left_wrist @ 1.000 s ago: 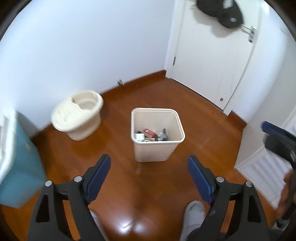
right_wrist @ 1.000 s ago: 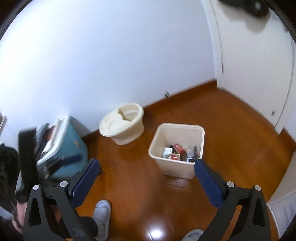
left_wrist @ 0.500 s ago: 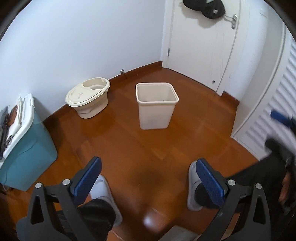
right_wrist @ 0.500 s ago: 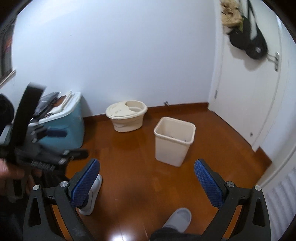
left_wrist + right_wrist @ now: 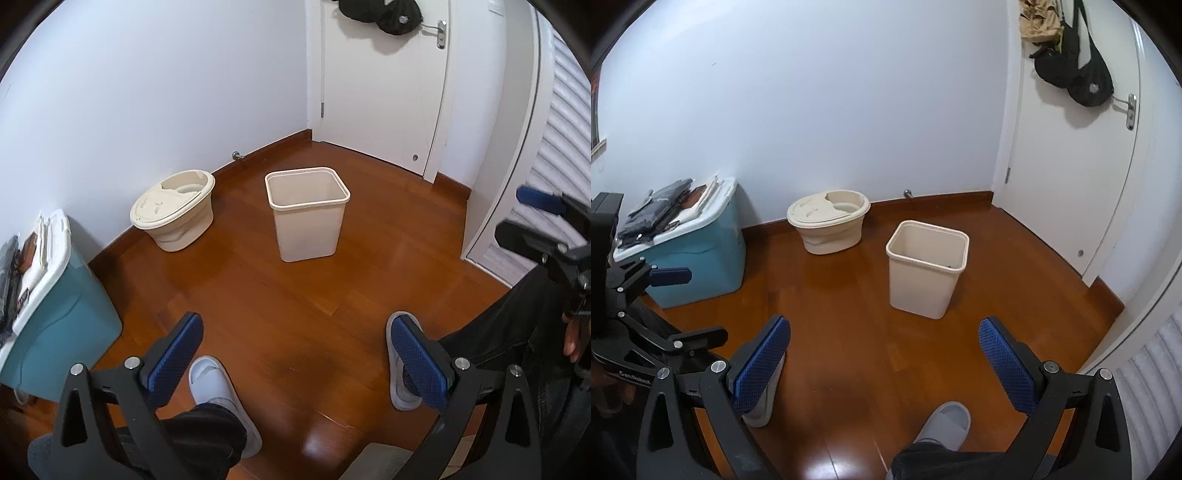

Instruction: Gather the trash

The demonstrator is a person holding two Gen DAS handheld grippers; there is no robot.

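Observation:
A cream square trash bin (image 5: 308,214) stands upright on the wooden floor, also in the right wrist view (image 5: 926,268). Its inside is hidden from this angle. My left gripper (image 5: 295,354) is open and empty, held well back from the bin above the floor. My right gripper (image 5: 884,360) is open and empty, also well back from the bin. The right gripper shows at the right edge of the left wrist view (image 5: 546,221); the left gripper shows at the left edge of the right wrist view (image 5: 646,295).
A round cream bucket with a lid (image 5: 173,210) stands by the wall left of the bin. A teal box with a white lid (image 5: 690,243) carries dark items. A white door (image 5: 384,85) with hanging bags, a louvred door (image 5: 561,147), my slippered feet (image 5: 218,391).
Both grippers have pulled back and up from the bin. The bin now looks farther off and its contents no longer show. My legs and slippers have come into view.

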